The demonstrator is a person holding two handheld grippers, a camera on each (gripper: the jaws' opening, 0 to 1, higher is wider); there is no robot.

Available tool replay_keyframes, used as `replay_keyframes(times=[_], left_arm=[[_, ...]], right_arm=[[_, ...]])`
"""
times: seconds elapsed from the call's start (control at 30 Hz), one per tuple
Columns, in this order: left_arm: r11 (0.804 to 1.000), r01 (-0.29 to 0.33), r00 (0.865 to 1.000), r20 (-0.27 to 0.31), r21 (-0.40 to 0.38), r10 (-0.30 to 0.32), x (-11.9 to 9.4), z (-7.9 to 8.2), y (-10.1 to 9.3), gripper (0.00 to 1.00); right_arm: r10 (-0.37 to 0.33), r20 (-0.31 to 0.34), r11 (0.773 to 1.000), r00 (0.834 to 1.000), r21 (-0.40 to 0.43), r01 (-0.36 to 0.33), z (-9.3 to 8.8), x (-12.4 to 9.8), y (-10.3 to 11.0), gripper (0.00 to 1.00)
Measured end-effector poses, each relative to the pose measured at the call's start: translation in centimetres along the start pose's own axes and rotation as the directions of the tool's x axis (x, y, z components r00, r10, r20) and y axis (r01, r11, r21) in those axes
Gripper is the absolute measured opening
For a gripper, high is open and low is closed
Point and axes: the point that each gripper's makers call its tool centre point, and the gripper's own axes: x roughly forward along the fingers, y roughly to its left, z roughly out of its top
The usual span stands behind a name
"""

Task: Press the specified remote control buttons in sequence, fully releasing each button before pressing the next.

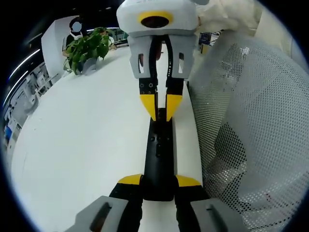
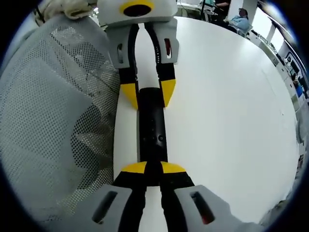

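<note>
Black remote (image 1: pixel 159 159) between both hand-held grippers

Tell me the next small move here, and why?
Probably keep the left gripper clamped and lift the right gripper clear of the remote. Its closed yellow tips rest on the remote's far end in the left gripper view, so a press looks under way, and each button must be fully released before the next.

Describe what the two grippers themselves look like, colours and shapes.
Both match. The left gripper has grey bodies with slotted recesses, black jaw arms and yellow wedge tips. The right gripper is the same build, with a red insert in one slot. Each one's white housing carries a yellow-ringed round opening. A cream sleeve shows behind.
</note>
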Motion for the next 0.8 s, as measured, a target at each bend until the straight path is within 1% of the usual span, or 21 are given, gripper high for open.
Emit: replay_keyframes(times=[0.07, 0.13, 0.17, 0.33, 0.5, 0.57, 0.8], left_arm=[[1.0, 0.0, 1.0, -0.001, 0.001, 0.0, 0.01, 0.01, -0.01, 0.25], [1.0, 0.0, 1.0, -0.001, 0.001, 0.0, 0.01, 0.01, -0.02, 0.25], [1.0, 0.0, 1.0, -0.001, 0.001, 0.0, 0.01, 0.02, -0.02, 0.25], [1.0, 0.0, 1.0, -0.001, 0.001, 0.0, 0.01, 0.03, -0.02, 0.25], [1.0, 0.001, 1.0, 0.001, 0.001, -0.001, 0.02, 0.05, -0.02, 0.25], [1.0, 0.0, 1.0, 0.001, 0.001, 0.0, 0.01, 0.04, 0.0, 0.25], [1.0, 0.0, 1.0, 0.001, 0.002, -0.001, 0.02, 0.04, -0.03, 0.25]], right_arm=[[-0.005, -0.009, 1.0, 1.0, -0.004, 0.005, 0.0, 0.03, 0.0, 0.07], [-0.008, -0.007, 1.0, 1.0, 0.016, 0.008, -0.1, -0.01, -0.11, 0.07], [-0.009, -0.001, 0.999, 1.0, 0.031, 0.009, -0.11, -0.05, -0.13, 0.07], [-0.035, 0.026, 0.998, 0.999, 0.05, 0.034, -0.2, -0.12, -0.04, 0.07], [-0.069, 0.08, 0.992, 0.994, 0.114, 0.06, -0.14, -0.2, -0.23, 0.07], [-0.071, 0.086, 0.99, 0.994, 0.128, 0.059, -0.13, -0.21, -0.28, 0.07], [-0.069, 0.087, 0.993, 0.994, 0.097, 0.06, 0.53, 0.05, -0.25, 0.06]])
